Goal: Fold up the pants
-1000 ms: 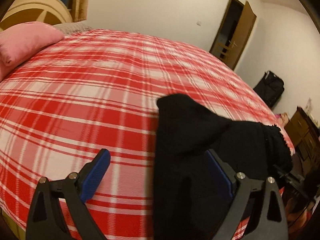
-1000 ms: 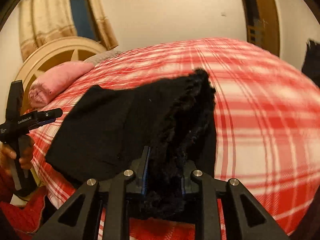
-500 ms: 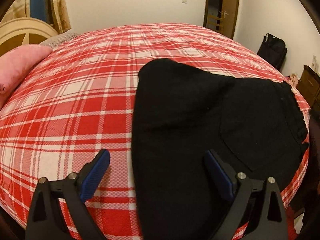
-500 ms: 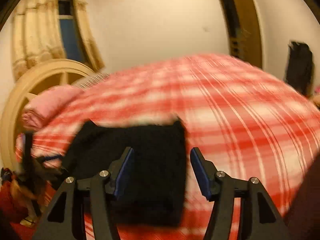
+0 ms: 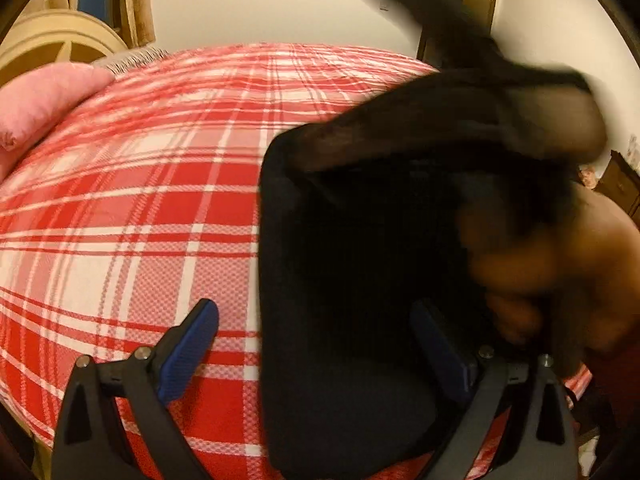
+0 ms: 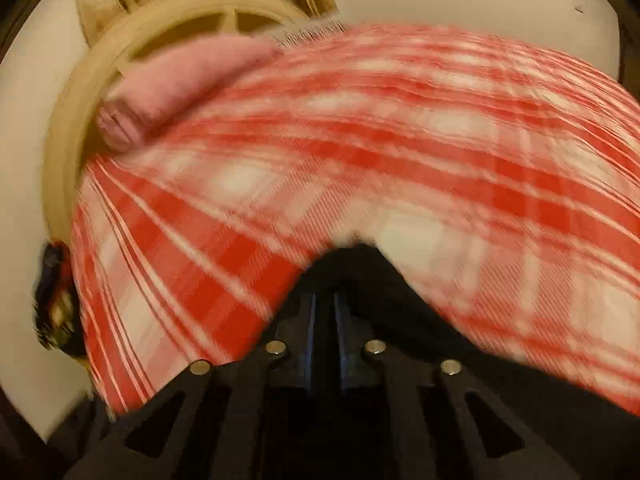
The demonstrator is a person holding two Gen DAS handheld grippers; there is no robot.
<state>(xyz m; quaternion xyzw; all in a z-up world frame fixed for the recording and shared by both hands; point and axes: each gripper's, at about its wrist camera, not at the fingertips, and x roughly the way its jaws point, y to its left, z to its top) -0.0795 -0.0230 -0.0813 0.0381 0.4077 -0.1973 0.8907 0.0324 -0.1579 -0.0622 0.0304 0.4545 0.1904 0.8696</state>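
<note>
No readable text, label or number shows anywhere.

left wrist: we look down along our left tool (image 5: 316,344) from close above the bed (image 5: 132,208), facing the headboard (image 5: 52,40) and far wall | right wrist: we sit low over the same bed (image 6: 440,152), blurred, facing the headboard (image 6: 192,20) | shared: plaid cover, pink pillow (image 5: 44,100) (image 6: 180,76), black pants (image 5: 360,280) (image 6: 360,268)
</note>
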